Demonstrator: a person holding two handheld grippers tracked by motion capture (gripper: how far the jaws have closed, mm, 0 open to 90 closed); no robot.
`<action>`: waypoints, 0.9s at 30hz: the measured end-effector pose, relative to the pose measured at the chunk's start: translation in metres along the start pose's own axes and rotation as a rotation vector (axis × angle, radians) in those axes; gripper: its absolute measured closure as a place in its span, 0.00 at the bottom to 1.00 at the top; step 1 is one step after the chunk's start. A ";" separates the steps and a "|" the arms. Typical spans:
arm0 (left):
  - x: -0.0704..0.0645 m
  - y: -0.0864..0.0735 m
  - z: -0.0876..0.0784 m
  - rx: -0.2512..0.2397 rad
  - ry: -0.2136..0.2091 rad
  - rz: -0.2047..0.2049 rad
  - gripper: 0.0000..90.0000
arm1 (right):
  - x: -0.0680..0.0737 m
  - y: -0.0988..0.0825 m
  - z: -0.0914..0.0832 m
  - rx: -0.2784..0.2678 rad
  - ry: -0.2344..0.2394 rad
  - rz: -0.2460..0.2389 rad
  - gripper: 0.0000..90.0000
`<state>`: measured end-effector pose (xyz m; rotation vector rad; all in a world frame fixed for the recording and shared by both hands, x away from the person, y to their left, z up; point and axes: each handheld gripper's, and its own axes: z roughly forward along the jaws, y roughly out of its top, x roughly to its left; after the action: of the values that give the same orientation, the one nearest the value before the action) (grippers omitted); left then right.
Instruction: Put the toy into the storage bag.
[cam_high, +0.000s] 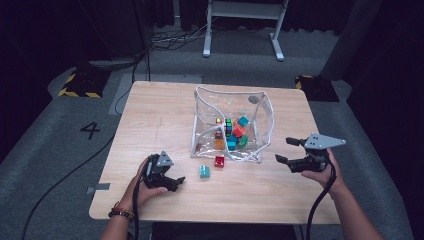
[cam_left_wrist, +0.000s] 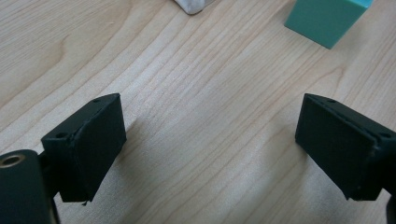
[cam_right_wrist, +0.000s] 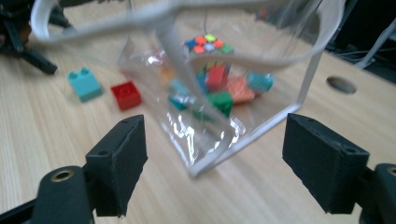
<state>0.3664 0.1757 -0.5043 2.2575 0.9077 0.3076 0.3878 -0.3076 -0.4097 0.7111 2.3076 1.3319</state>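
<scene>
On the table (cam_high: 150, 125), both grippers are hovering with jaws spread.
Left gripper (cam_high: 172, 181) is facing the teal block (cam_high: 204, 171) at two o'clock, seemingly lining up; right gripper (cam_high: 287, 150) is facing the bag (cam_high: 232, 125).

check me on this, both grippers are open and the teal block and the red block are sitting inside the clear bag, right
Not quite. The teal block and the red block lie on the table outside the clear bag, just in front of it, as the high view shows. The rest holds: the left gripper and the right gripper both have their jaws spread with nothing between them.
</scene>
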 end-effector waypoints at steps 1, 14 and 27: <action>0.000 0.000 0.000 0.002 0.001 0.000 0.10 | 0.002 -0.006 0.001 0.006 0.008 0.005 0.25; 0.000 0.000 0.000 -0.003 0.000 0.001 0.10 | 0.044 -0.047 0.045 0.060 0.151 0.012 0.27; 0.000 0.000 0.000 -0.004 0.000 0.001 0.10 | 0.089 -0.031 0.116 0.107 0.224 -0.076 0.27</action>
<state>0.3665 0.1756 -0.5045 2.2549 0.9050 0.3095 0.3737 -0.1884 -0.4991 0.5234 2.5716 1.3210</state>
